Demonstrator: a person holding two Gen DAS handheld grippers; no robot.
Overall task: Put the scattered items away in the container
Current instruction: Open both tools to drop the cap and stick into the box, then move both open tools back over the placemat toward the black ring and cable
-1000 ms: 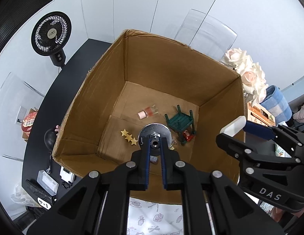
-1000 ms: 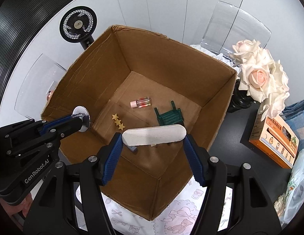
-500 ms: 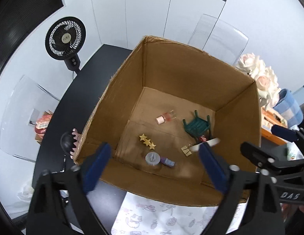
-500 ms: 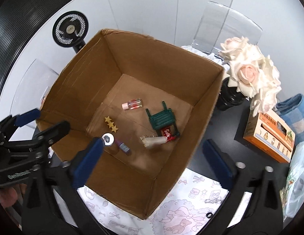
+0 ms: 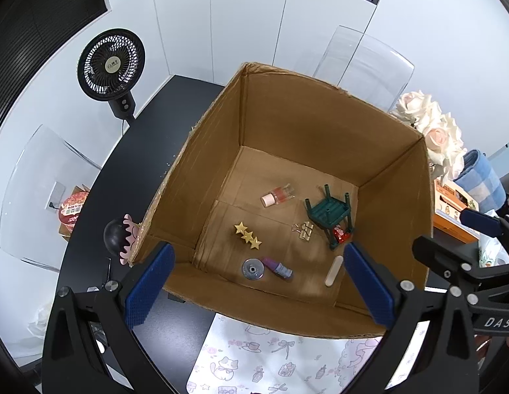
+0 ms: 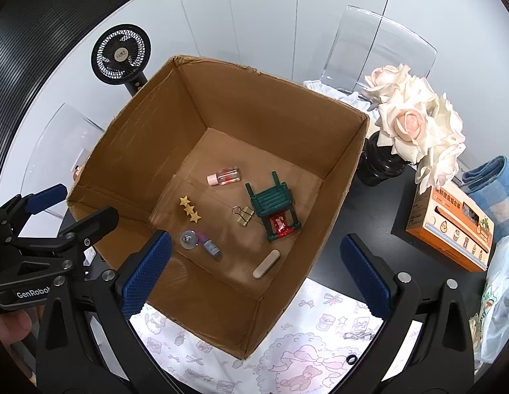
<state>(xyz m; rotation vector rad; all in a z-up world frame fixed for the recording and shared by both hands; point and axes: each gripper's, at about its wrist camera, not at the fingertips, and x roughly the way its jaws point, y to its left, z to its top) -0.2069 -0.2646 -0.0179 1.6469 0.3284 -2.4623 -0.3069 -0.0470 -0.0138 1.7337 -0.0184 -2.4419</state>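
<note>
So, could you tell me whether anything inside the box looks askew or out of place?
Only the small green stool: it lies tipped on its side in the cardboard box, legs pointing sideways, with a red wrapper between them. Everything else lies flat.

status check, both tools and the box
Left tool open, empty. Right tool open, empty. Cardboard box holds wooden stick, metal disc, green toy stool, other small items. Nothing in the way.
</note>
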